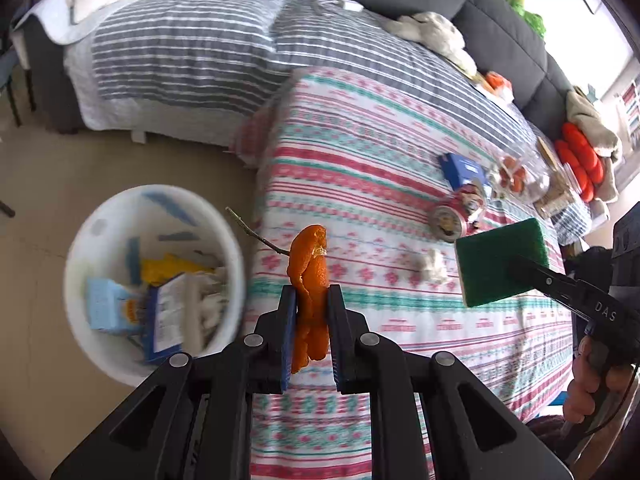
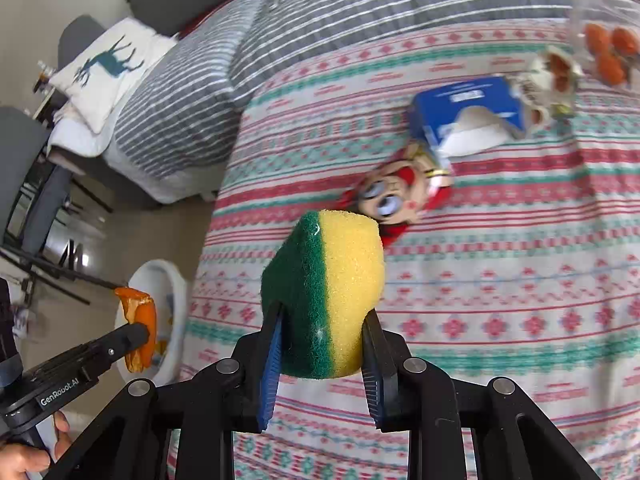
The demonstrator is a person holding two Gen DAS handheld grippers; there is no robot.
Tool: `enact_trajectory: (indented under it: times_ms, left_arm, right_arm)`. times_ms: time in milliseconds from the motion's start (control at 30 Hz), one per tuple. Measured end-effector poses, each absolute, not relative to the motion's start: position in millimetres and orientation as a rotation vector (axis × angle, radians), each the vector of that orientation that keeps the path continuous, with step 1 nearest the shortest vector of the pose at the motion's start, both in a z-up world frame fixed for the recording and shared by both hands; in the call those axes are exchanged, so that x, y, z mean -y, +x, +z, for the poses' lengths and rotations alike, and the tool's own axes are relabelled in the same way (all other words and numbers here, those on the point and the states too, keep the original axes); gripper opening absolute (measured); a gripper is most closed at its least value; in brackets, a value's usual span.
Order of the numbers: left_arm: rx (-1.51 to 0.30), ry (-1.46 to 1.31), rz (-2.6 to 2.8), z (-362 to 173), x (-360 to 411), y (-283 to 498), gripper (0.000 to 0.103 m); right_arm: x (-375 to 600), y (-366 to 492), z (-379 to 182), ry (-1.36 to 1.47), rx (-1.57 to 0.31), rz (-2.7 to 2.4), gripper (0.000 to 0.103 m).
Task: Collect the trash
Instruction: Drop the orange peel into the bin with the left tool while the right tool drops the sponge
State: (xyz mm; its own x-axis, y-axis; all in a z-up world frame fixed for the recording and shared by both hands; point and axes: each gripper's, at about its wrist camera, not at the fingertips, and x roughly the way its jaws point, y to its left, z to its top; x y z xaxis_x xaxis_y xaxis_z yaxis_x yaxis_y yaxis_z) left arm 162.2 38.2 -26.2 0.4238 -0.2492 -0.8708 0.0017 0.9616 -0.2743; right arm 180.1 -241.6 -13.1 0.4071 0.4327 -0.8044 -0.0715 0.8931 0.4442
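Collecting is judged to be partly done. A white waste bin (image 1: pixel 154 280) is seen on the floor at the left, just beside the near left edge of the surface (image 1: pixel 360 152), which is draped in a red, green and white patterned cloth. The bin already holds several discards: blue cartons, a yellow wrapper and crumpled paper.

More trash is left on the cloth. A crumpled white tissue (image 1: pixel 432 266) lies near the middle, a crushed can printed with a cartoon face (image 2: pixel 394 200) sits farther back, and a torn blue carton (image 2: pixel 468 114) lies just beyond it. A thin twig (image 1: pixel 256 234) is seen at the left edge of the surface, and a clear bag of orange fruit (image 1: pixel 516 176) rests at the far right; whether that bag counts as trash cannot be told.

The left tool (image 1: pixel 312 320) is almost fully closed, and a strip of orange peel (image 1: pixel 310 276) is pinched between its pads, held above the cloth just right of the bin. The right tool (image 2: pixel 322 344) is only partly closed, and a green and yellow sponge (image 2: pixel 326 292) is squeezed between its pads, raised over the middle of the surface. Neither item is yet over the bin, so both drops are judged still to be made.
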Motion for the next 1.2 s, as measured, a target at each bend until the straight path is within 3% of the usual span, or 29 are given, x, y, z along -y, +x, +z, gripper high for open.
enact_trajectory:
  times_ms: [400, 433, 500, 567, 600, 867, 1200]
  left_arm:
    - [-1.124, -0.289, -0.019, -45, -122, 161, 0.018]
    - [-1.125, -0.276, -0.007, -47, -126, 163, 0.02]
    - [-1.138, -0.225, 0.014, -53, -129, 169, 0.035]
    - [-1.142, -0.205, 0.053, -55, -132, 172, 0.065]
    - [-1.139, -0.207, 0.064, -55, -134, 172, 0.068]
    - [-1.154, -0.163, 0.144, -54, -157, 160, 0.09]
    - [-1.186, -0.153, 0.182, -59, -190, 131, 0.093]
  right_arm:
    - [173, 191, -19, 0.312, -1.125, 0.42, 0.032]
    - [169, 191, -19, 0.309, -1.124, 0.427, 0.032]
    - [157, 192, -20, 0.298, -1.119, 0.444, 0.032]
    - [147, 193, -22, 0.291, -1.121, 0.457, 0.032]
    - [143, 194, -24, 0.289, -1.122, 0.462, 0.032]
    - [116, 194, -32, 0.253, -1.129, 0.487, 0.032]
    - [65, 194, -40, 0.214, -1.101, 0.569, 0.032]
